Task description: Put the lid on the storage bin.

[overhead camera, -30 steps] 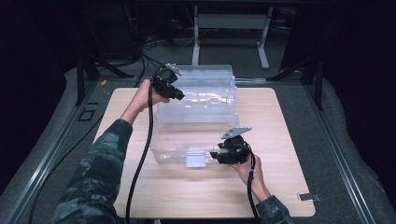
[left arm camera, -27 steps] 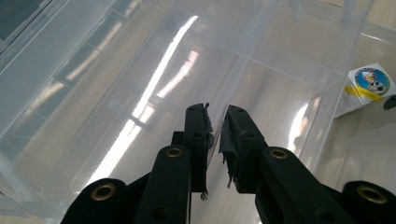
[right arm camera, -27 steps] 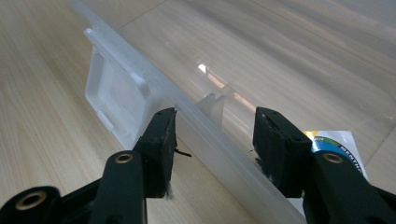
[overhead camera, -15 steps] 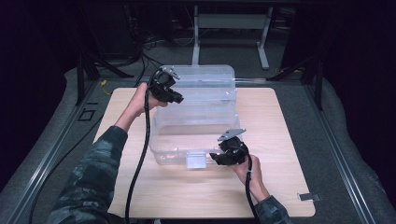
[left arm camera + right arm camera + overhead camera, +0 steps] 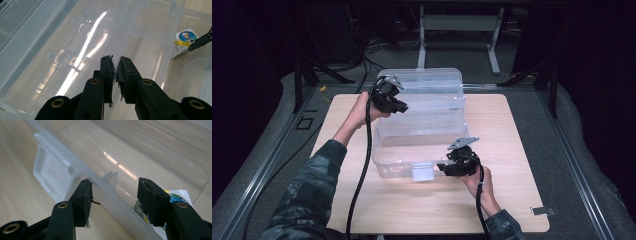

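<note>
While lying on desk [image 5: 522, 200] centre, clear plastic bin [image 5: 422, 125] has hinged lid [image 5: 432, 92] raised at far side. Left hand-held gripper [image 5: 399, 106] clenched on lid's thin edge, jaws nearly together with clear plastic between. Right hand-held gripper [image 5: 443, 167] at near rim [image 5: 105, 190], jaws just been opening, straddling rim with gap at each pad, released. White latch [image 5: 53, 173] beside left pad. Printed label [image 5: 185, 41] visible through wall.

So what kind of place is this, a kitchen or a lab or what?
Most likely a lab or recording setup, not a home: a bare wooden table under bright light, dark surroundings, loose cables on the floor, and metal stand legs behind it.
</note>
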A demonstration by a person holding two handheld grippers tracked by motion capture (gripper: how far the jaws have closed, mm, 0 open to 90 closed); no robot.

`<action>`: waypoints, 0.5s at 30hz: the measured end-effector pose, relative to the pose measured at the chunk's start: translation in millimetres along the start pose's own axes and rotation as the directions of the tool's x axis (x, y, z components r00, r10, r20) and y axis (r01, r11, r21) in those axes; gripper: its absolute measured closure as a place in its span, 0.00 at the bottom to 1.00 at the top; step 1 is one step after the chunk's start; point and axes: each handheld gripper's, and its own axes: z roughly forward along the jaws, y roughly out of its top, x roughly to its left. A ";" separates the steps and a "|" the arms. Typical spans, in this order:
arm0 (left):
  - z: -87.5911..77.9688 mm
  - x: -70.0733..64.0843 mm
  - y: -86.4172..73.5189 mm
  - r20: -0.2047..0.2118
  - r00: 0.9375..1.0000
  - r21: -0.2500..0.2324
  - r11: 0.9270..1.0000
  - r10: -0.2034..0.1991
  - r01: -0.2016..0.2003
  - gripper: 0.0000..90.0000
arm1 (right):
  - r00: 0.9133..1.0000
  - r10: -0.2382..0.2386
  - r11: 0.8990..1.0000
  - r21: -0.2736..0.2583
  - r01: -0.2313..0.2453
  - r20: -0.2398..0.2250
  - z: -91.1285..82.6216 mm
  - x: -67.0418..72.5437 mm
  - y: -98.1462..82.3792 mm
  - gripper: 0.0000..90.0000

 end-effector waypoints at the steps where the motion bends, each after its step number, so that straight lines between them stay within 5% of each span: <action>1: 1.4 0.0 1.9 -0.003 1.000 0.000 1.000 0.009 -0.009 0.90 | 1.000 -0.003 1.000 -0.012 0.003 0.006 0.4 0.7 -0.8 0.50; 10: 12.7 5.4 17.0 0.009 1.000 0.013 1.000 0.002 -0.002 0.90 | 0.999 0.017 0.999 -0.028 -0.016 0.048 2.7 4.0 -0.4 0.51; 15: 9.8 4.2 13.9 0.015 1.000 0.001 1.000 -0.006 0.006 0.90 | 0.999 0.018 1.000 -0.022 -0.017 0.034 2.6 2.9 -0.1 0.51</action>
